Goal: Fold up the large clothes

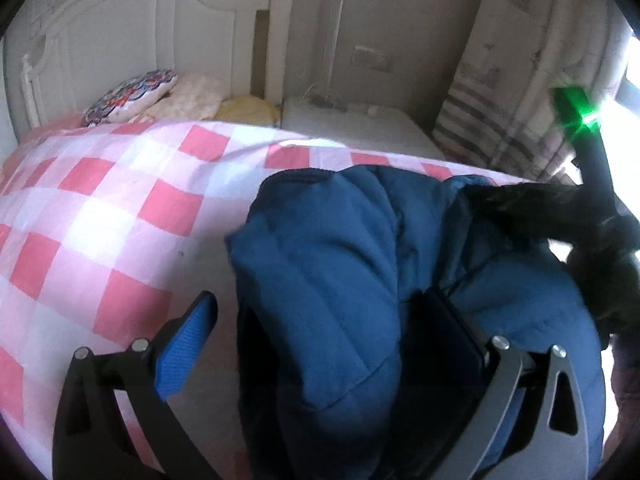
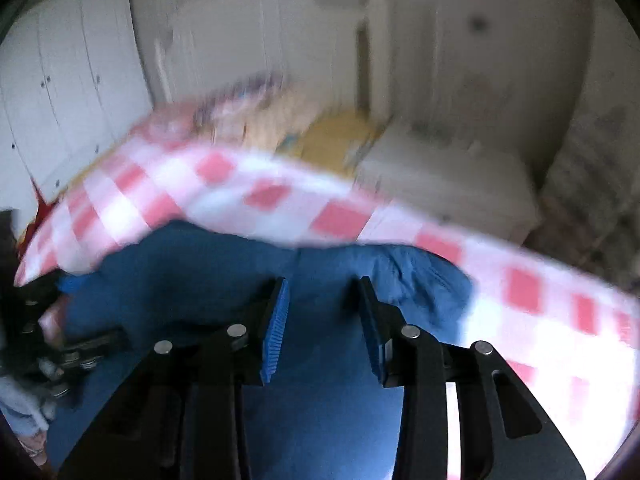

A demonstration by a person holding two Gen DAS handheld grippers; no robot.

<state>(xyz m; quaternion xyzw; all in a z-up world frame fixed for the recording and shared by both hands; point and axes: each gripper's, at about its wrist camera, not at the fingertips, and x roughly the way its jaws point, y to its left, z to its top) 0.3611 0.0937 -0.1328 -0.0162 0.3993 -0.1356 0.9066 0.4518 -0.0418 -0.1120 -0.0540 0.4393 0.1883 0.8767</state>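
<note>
A dark blue padded jacket [image 1: 344, 272] with a black fur trim [image 1: 532, 208] lies bunched on the pink-and-white checked bedspread [image 1: 104, 208]. My left gripper [image 1: 320, 320] is open, its jaws wide apart, with a fold of the jacket between them; its blue left pad [image 1: 188, 344] stays clear of the cloth. The other gripper, with a green light [image 1: 576, 108], shows at the right edge of that view. In the blurred right wrist view my right gripper [image 2: 322, 320] is open and empty just above the jacket [image 2: 200, 272], pads [image 2: 276, 328] apart.
A white headboard [image 1: 132, 28] and pillows [image 1: 132, 96] stand at the bed's far end, with a white nightstand [image 1: 356, 124] beside it. Striped curtains [image 1: 500, 120] hang at the right. White wardrobe doors [image 2: 68, 92] are at the left.
</note>
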